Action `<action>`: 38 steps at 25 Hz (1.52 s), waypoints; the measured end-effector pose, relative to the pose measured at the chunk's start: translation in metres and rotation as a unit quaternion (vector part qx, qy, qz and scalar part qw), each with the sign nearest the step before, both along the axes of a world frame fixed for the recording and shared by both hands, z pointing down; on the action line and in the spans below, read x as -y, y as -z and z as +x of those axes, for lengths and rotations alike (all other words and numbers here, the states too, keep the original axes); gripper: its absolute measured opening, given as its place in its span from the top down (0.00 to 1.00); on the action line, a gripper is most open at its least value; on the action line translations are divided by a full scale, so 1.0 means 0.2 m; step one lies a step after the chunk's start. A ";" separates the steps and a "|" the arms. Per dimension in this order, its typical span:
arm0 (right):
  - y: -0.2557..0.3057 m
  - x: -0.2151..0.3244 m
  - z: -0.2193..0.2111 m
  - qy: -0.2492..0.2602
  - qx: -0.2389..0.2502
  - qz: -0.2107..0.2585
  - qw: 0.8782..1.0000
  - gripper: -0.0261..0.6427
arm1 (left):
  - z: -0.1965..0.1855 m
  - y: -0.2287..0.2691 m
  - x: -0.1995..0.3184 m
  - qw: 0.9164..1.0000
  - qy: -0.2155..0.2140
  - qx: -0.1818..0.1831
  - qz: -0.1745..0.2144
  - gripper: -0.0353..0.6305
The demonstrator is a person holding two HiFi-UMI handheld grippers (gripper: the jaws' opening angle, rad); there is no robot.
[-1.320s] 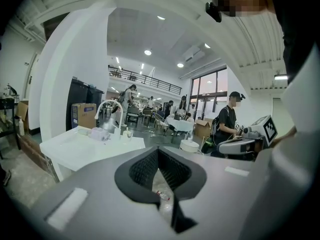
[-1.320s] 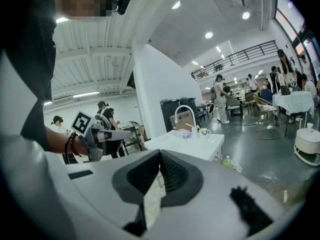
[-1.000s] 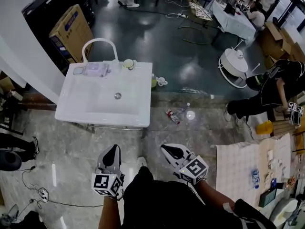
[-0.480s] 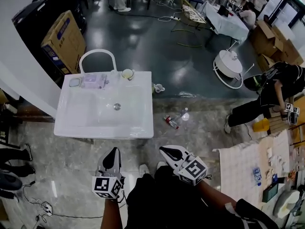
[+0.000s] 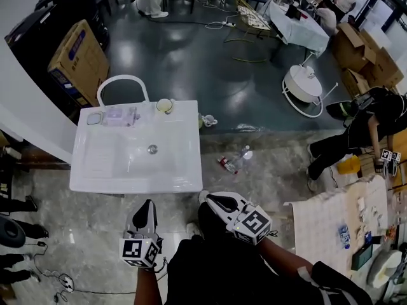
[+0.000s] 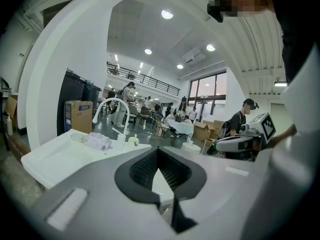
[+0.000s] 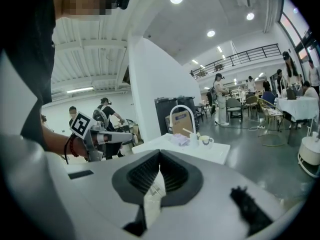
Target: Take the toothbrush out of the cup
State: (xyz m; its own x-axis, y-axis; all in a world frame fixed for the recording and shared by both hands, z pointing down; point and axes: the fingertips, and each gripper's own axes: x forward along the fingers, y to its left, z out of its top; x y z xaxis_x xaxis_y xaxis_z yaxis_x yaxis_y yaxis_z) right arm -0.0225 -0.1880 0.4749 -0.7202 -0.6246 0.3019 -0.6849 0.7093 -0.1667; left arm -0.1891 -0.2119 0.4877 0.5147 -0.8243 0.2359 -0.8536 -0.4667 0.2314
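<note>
- The toothbrush [image 7: 186,131] stands in a pale cup [image 7: 193,139], its handle leaning out to the left above the rim. It is small in every view, so I cannot make out its head.
- The cup sits on the back rim of a white washbasin [image 5: 137,183], just beside a mug [image 5: 165,105] and near the arched tap [image 5: 121,77]. In the head view that spot is left of centre, in the upper half.
- The left tool [image 5: 148,203] and the right tool [image 5: 212,199] are at the bottom of the head view, on the near side of the basin and well apart from the cup. Each is clenched, jaws together, with nothing between them.
- The step in hand looks like the approach, since nothing on the basin has been touched yet.
- The next move probably calls for carrying one tool across the basin to the back rim and spreading its jaws. It would then close on the handle above the cup's rim and draw it upward. The cup looks light and could tip or lift along with the brush, so the other tool may need to steady it.
- The room is a large hall. The floor [image 5: 210,62] is dark and glossy beyond the basin and pale stone nearer.
- A cardboard box [image 5: 70,59] is at upper left, bottles [image 5: 232,161] lie right of the basin, and a person [image 5: 369,116] crouches at the right edge.
</note>
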 end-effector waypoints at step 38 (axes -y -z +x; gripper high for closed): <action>-0.26 1.32 0.11 0.110 -0.016 0.000 0.994 0.94 | 0.13 0.04 0.93 0.995 0.099 0.028 -0.019 0.93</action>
State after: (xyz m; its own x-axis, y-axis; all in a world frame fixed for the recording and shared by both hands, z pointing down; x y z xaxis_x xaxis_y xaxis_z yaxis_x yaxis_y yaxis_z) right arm 0.0001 -0.4511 0.5271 -0.8299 -0.4526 0.3261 -0.5176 0.8428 -0.1474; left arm -0.1632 -0.3987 0.4800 0.3294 -0.8978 0.2923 -0.9396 -0.2810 0.1956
